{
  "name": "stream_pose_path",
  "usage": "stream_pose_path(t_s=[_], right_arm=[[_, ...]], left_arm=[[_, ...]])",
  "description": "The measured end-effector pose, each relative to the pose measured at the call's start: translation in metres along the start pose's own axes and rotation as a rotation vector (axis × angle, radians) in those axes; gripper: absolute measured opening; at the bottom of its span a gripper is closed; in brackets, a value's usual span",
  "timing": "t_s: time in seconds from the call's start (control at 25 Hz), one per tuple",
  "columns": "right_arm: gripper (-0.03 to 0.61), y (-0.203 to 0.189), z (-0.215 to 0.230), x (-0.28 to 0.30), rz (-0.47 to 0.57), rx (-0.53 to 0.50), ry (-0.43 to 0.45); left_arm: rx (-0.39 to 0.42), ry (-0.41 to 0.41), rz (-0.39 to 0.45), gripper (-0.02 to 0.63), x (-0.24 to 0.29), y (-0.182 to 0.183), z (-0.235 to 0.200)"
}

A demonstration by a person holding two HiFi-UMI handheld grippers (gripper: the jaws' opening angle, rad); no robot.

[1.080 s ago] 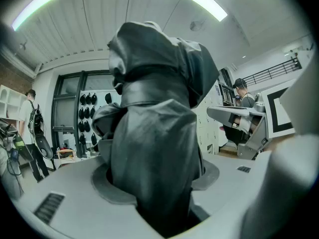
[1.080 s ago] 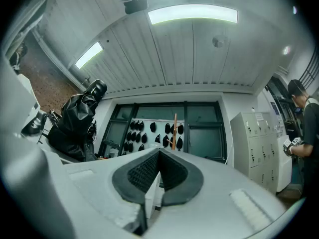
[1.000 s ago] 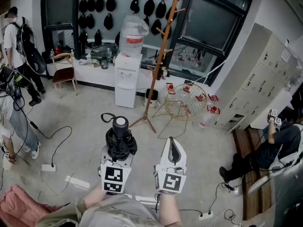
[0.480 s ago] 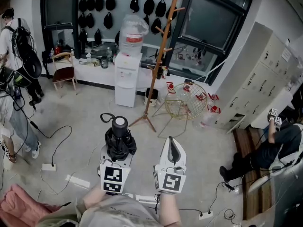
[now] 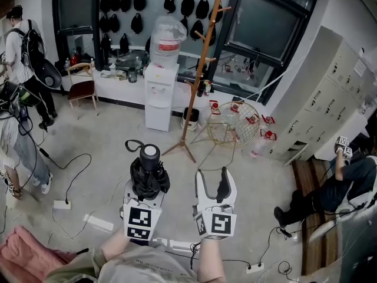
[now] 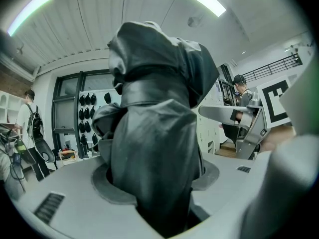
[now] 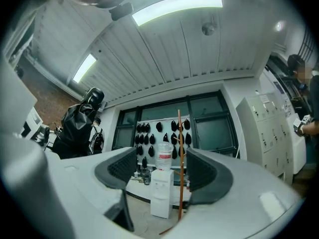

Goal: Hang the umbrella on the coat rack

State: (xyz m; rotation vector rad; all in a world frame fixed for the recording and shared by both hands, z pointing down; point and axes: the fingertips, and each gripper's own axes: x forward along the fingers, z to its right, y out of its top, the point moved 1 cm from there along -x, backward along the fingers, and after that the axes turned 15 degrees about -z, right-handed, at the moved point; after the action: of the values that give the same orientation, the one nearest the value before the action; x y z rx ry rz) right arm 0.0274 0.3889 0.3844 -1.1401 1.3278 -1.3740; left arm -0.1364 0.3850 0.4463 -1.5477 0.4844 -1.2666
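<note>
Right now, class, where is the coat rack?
Head view, upper centre: the coat rack stands between the water dispenser, left, and the wire basket, right.

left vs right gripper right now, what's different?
Left gripper is shut on the folded black umbrella; right gripper holds nothing. Left's fingers press the umbrella's fabric; right's fingers have just been opening and stand apart, with only the distant coat rack seen through the gap. Shared: both are held side by side, marker cubes toward the person.
</note>
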Motion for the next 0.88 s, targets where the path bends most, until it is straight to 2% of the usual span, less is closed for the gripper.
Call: stream_pose_path(t_s=[0.04,0.4,0.88], right_arm=[[0.308,-0.001,0.000,0.001,-0.006,0.002,0.011],[0.310,-0.017,0.017,0.020,-0.047,0.013,-0.001],[0.310,0.003,0.061,0.116,-0.056,-0.027,-0.035]], left_arm=[[0.004,0.000,-0.005,0.258,0.000,-0.001,0.000],[0.015,-0.015,-0.033,0.258,0.031,0.001,-0.002],[-0.004,-0.054,0.009,0.258,0.123,0.063,-0.029]])
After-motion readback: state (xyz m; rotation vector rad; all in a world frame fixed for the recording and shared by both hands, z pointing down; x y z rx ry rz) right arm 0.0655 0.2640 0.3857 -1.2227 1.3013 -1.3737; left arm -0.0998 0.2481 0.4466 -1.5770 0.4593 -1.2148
